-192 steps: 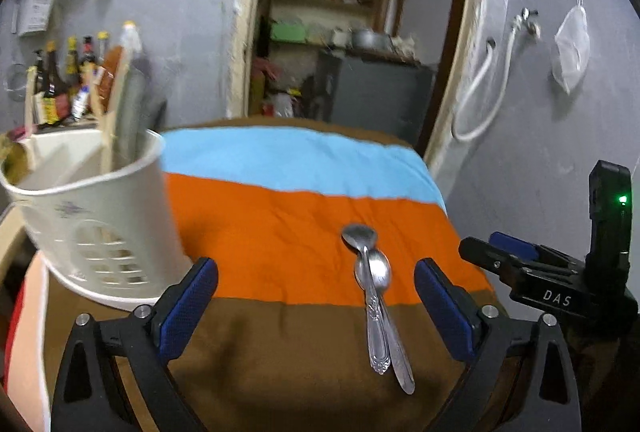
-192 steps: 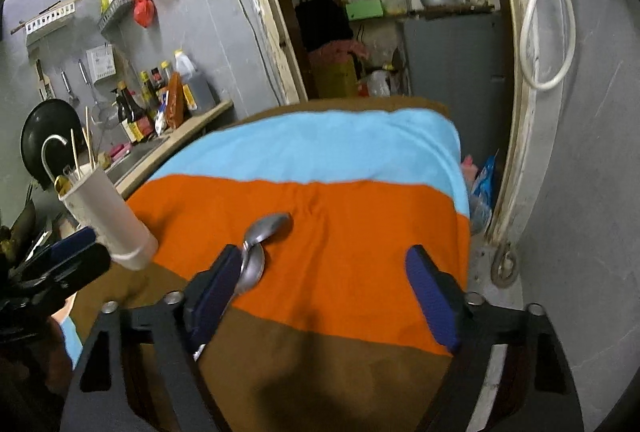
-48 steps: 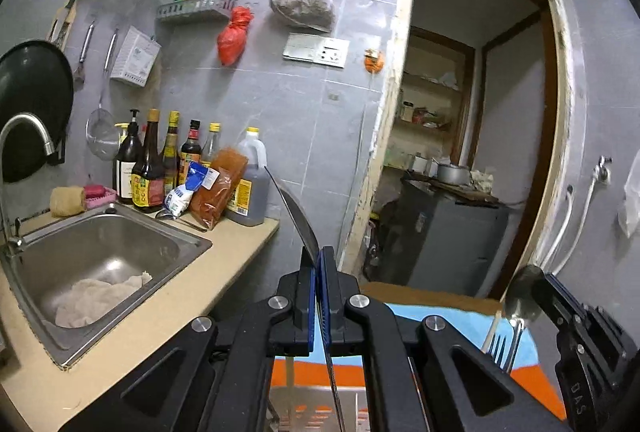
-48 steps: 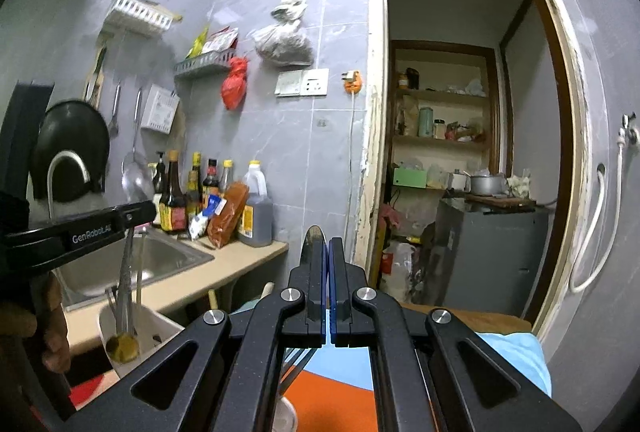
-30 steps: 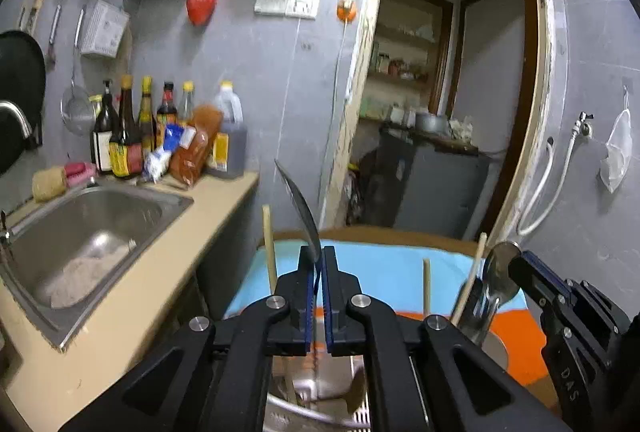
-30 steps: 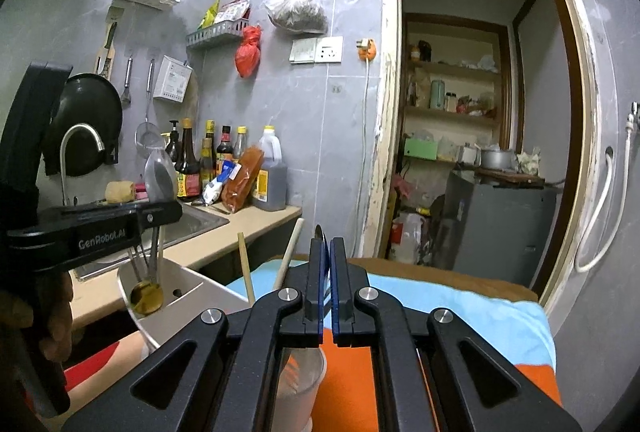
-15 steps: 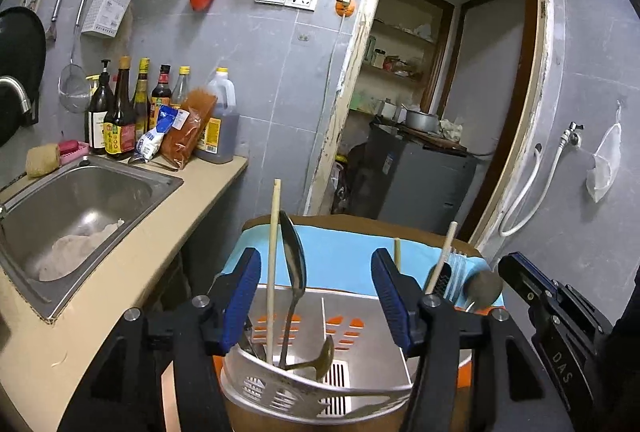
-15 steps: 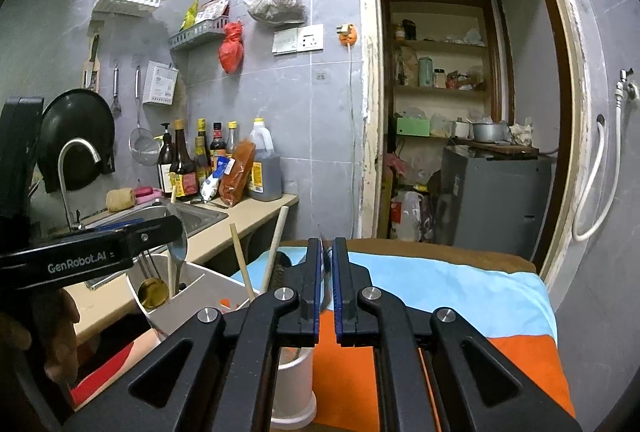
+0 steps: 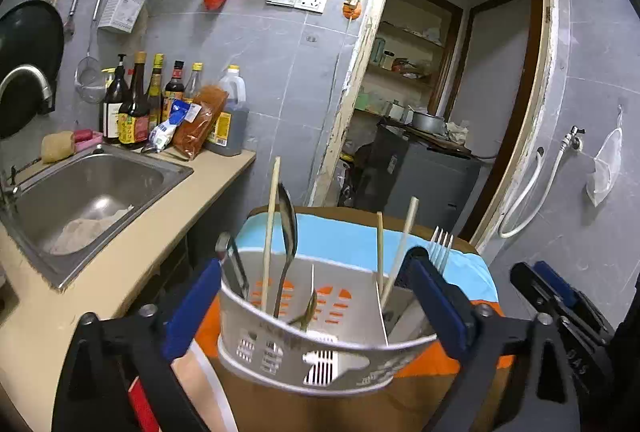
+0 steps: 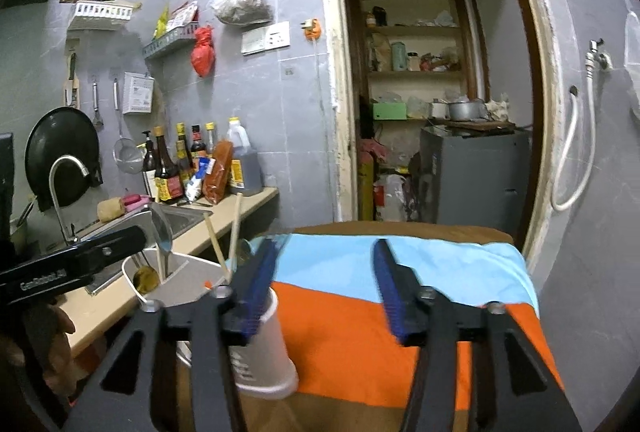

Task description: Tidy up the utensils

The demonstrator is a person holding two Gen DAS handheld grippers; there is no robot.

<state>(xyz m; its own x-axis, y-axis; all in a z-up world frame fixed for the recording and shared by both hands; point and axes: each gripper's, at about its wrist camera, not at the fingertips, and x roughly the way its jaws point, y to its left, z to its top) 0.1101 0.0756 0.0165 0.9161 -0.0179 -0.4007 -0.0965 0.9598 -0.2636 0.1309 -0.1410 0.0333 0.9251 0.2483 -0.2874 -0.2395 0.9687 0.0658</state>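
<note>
Landmark: caddy (image 9: pixel 320 364), white slotted plastic, standing on the striped cloth (image 10: pixel 420 320) that covers the desk.
Left tool (image 9: pixel 316 306): jaws opening, wide apart, nothing between the pads; the caddy sits framed between and just beyond the two blue pads (image 9: pixel 192 308).
Right tool (image 10: pixel 326 288): jaws opening, about half apart, nothing gripped; only cloth shows between its pads.
Spoon (image 9: pixel 289 232): inside the caddy, left compartment, bowl up, long axis near upright with a slight lean.
Second spoon (image 9: pixel 309 308): lower in the same compartment, tilted, blurred; whether it has settled I cannot tell.
Fork (image 9: pixel 440 246): right side of the caddy, tines up, just behind the left tool's right pad.
Chopsticks (image 9: pixel 270 232): upright in the caddy, one left, two right of the divider.
Key relation: utensils stand vertically straight ahead of the left tool; the caddy lies to the left of the right tool, its rim by that tool's left pad (image 10: pixel 256 288).
Nearer hand: left, judging by how the caddy fills its view.
Cloth beyond the caddy: no loose utensils visible in either view.
Judgement: release step; next move is likely clearing both tools away from the caddy without snagging the upright handles.
Risk: left tool's right pad is near the fork.
</note>
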